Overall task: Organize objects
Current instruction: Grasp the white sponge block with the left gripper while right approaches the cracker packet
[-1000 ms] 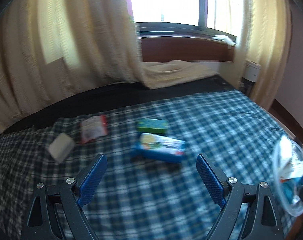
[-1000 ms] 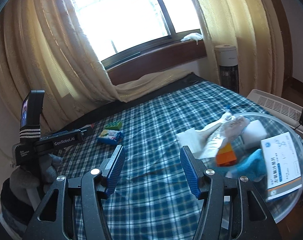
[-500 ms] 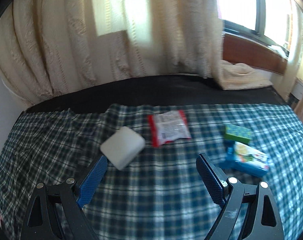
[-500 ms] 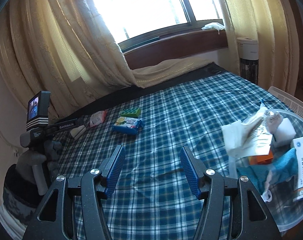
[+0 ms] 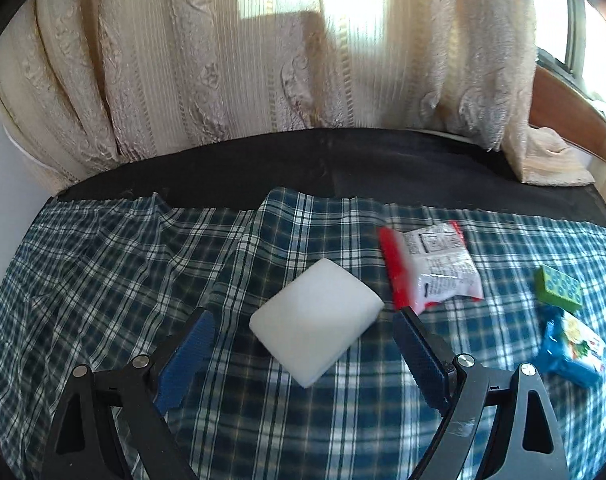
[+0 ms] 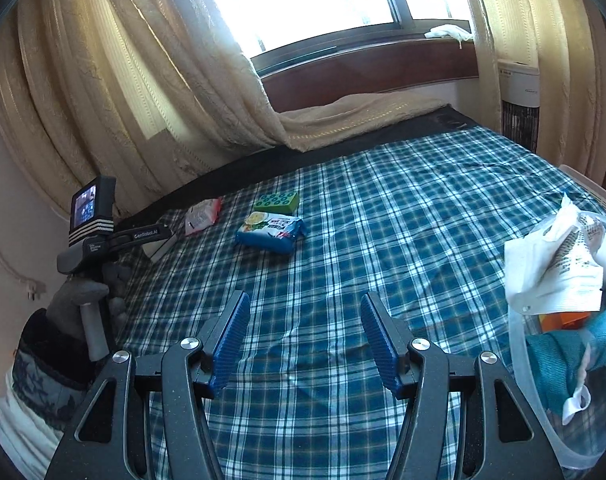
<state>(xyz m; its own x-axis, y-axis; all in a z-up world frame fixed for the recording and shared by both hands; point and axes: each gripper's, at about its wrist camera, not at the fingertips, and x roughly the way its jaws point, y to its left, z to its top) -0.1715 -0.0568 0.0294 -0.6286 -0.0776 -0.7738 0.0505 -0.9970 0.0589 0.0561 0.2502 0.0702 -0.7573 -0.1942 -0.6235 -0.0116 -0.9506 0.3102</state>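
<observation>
Left wrist view: the left tongs (image 5: 303,334) stand apart, the white sponge (image 5: 315,322) lying on the bed (image 5: 103,272) at frame centre, between their tips, long axis diagonal.

Right wrist view: the right tongs (image 6: 301,334) stand apart, empty, at lower centre; sponge far off at middle left.

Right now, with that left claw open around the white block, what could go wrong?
The white block lies cornerwise between the open left gripper, so closing on it could twist or squirt it out. It rests on loose, wrinkled plaid cloth, which a finger might snag. The red packet lies near the right finger and could get nudged.
</observation>
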